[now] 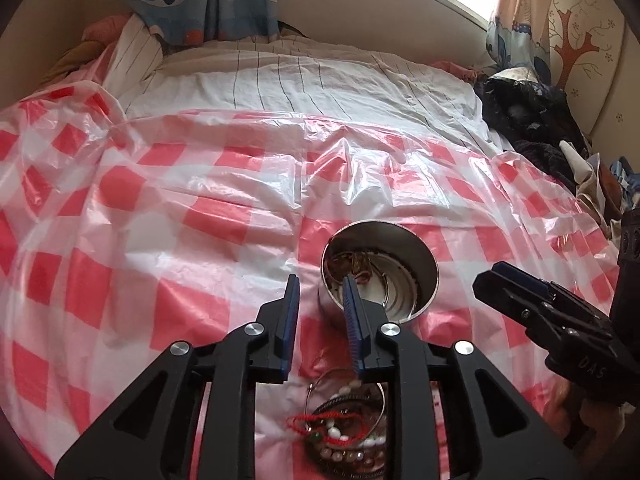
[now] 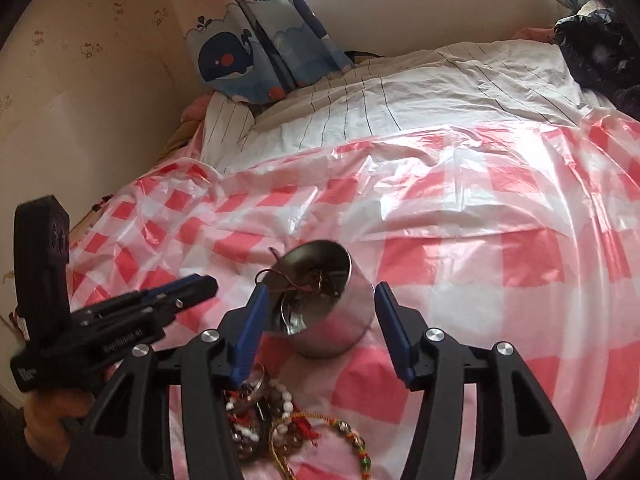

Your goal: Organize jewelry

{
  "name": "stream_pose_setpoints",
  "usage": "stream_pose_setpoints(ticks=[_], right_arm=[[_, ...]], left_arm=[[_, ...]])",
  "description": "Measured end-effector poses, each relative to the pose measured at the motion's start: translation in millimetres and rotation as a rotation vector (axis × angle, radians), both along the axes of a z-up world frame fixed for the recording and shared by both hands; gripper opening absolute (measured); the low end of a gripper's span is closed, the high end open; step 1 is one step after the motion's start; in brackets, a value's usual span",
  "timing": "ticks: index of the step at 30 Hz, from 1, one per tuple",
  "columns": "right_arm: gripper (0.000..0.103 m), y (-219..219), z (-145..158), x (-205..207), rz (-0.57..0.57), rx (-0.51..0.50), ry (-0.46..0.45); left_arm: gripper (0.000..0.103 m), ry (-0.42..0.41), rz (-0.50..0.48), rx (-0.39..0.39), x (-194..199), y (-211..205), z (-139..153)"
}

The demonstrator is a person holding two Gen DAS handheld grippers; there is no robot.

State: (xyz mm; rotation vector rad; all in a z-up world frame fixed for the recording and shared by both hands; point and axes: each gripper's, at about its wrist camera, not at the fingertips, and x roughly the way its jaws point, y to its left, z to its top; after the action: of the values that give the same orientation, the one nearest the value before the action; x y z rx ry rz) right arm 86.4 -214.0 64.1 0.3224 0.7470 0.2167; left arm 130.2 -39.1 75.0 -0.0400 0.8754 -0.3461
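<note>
A shiny metal tin rests on the red-and-white checked plastic sheet, with cords and a thin bangle inside it. My left gripper hovers just in front of the tin's near-left rim, its blue pads a little apart with nothing between them. A pile of bead bracelets, red cord and bangles lies under that gripper. In the right wrist view the tin leans with its mouth to the left, beyond my right gripper, which stands open with no pad pressing on it. The pile lies below its left finger.
A striped white duvet covers the far half of the bed. Dark clothing is heaped at the right edge. Whale-print curtains hang by the wall and window. A hand holds the left gripper beside the tin.
</note>
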Motion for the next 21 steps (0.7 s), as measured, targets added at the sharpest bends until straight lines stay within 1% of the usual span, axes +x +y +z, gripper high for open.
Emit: stream_pose_setpoints(ticks=[1, 4, 6, 7, 9, 11, 14, 16, 19, 21], right_arm=[[0.054, 0, -3, -11, 0.002, -0.019, 0.010], [0.054, 1, -21, -45, 0.005, -0.064, 0.067], [0.054, 0, -34, -58, 0.016, -0.071, 0.110], [0.054, 2, -39, -63, 0.023, -0.070, 0.128], [0.054, 6, -39, -63, 0.034, -0.085, 0.133], [0.054, 12, -42, -61, 0.032, -0.129, 0.144], [0.054, 15, -49, -60, 0.022, -0.177, 0.171], [0.054, 17, -53, -58, 0.023, -0.197, 0.186], [0.054, 21, -58, -56, 0.024, -0.242, 0.208], [0.054, 25, -62, -54, 0.023, -0.277, 0.219]], left_arm=[[0.027, -0.002, -0.007, 0.011, -8, 4, 1], [0.030, 0.012, -0.042, 0.044, -33, 13, -8], [0.032, 0.009, -0.073, 0.093, -46, 11, -16], [0.034, 0.011, -0.088, 0.100, -50, 11, -19], [0.036, 0.012, -0.119, 0.107, -57, 7, -25], [0.036, -0.006, -0.145, 0.132, -61, 2, -26], [0.036, -0.047, -0.199, 0.199, -69, -10, -28], [0.036, -0.059, -0.236, 0.239, -73, -19, -32], [0.036, -0.056, -0.280, 0.291, -75, -31, -41], [0.035, -0.039, -0.304, 0.327, -75, -37, -49]])
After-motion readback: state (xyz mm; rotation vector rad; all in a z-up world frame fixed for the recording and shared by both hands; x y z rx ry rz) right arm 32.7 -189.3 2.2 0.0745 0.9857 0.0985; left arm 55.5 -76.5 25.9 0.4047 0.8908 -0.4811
